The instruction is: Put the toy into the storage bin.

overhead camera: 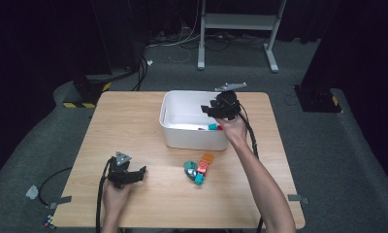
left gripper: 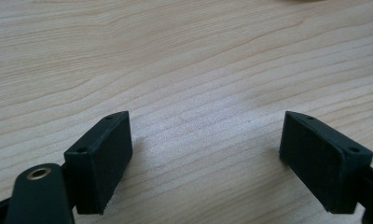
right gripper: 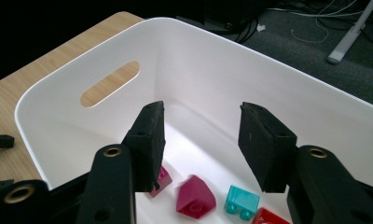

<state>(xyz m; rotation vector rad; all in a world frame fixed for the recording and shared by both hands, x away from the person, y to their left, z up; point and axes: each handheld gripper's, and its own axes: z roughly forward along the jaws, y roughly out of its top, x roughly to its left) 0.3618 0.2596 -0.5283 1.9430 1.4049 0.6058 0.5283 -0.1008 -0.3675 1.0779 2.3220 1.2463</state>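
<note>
A dark room with grey carpet surrounds a light wooden table (overhead camera: 134, 126), and a white-legged frame (overhead camera: 240, 24) stands on the floor beyond the table's far edge. One white bin (overhead camera: 192, 136) sits on the table toward the far edge, right of the middle; a slot handle (right gripper: 110, 84) is cut into one of its walls.

The right gripper (overhead camera: 212, 111) hangs over the bin's right end, its jaws apart with nothing between them. In the right gripper view (right gripper: 201, 140) four blocks lie on the bin's floor below the jaws: two magenta blocks (right gripper: 195, 196), one partly hidden behind the left jaw, one clear teal block (right gripper: 241, 201) and one red block (right gripper: 268, 217) at the bottom edge.

On the table just in front of the bin's near right corner lies one small cluster of blocks (overhead camera: 198, 169) in orange, red, teal and grey, touching one another; the exact count is too small to tell.

The left gripper (overhead camera: 139, 174) rests near the near left part of the table, well apart from the cluster, jaws wide apart over bare wood (left gripper: 208, 135).
</note>
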